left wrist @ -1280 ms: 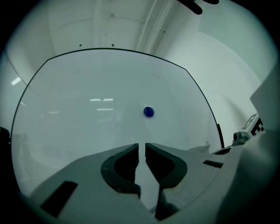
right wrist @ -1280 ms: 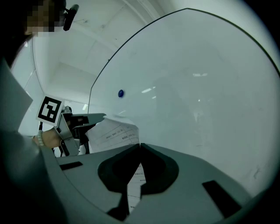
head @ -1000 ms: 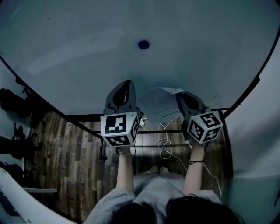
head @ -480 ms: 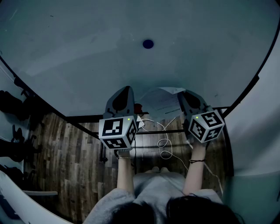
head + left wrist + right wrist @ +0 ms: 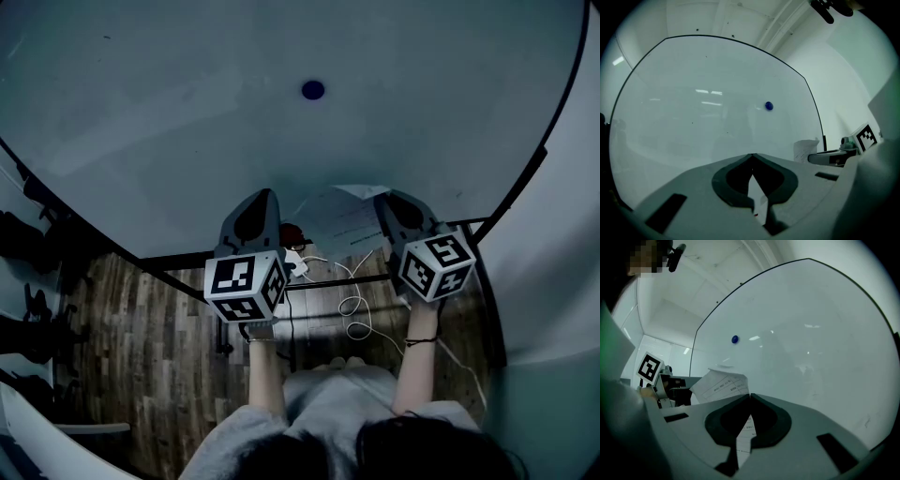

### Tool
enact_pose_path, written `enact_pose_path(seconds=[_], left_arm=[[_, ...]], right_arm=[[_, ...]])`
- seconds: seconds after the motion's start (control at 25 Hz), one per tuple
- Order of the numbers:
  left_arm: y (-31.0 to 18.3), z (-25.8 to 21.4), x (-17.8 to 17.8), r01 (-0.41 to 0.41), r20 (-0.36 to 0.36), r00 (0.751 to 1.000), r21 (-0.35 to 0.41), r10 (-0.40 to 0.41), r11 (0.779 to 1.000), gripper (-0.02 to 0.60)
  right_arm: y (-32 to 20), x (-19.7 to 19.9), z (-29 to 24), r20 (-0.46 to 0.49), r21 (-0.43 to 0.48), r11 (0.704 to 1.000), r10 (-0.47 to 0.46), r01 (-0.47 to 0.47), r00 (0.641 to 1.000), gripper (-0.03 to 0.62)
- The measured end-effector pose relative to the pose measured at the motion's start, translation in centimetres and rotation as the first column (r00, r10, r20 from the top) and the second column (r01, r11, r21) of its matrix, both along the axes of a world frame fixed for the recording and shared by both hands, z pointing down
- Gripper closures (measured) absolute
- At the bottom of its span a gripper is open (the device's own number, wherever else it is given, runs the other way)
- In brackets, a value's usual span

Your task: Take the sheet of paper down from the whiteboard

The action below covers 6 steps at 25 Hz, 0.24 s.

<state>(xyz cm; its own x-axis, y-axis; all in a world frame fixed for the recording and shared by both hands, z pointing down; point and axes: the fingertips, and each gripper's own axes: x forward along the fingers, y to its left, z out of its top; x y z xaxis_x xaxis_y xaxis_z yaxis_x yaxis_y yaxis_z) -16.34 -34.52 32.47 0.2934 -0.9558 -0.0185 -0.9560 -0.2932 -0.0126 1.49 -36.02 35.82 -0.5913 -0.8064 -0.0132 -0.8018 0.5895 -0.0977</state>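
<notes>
We see the right gripper (image 5: pixel 750 395) with its jaws closed on the sheet of paper (image 5: pixel 723 384). The sheet sticks out up and to the left of the tips, its top edge curled. It sits low in front of the whiteboard (image 5: pixel 187 112), between both grippers and well below the blue magnet (image 5: pixel 312 90). The left gripper (image 5: pixel 751 155) has its jaws together with nothing in them, pointing at bare board.

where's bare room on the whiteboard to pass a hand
Free: the whiteboard either side of the blue magnet. Crowded: its lower edge, where the sheet of paper sits between the left gripper and the right gripper, which pinches it.
</notes>
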Motion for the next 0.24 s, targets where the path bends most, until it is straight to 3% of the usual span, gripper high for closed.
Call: enact_pose_path(seconds=[0.24], left_arm=[[0.09, 0.91, -0.19, -0.011, -0.005, 1.000, -0.016, 0.011, 1.000, 0.575]], right_arm=[[0.32, -0.54, 0.78, -0.022, -0.006, 1.000, 0.006, -0.006, 1.000, 0.594]])
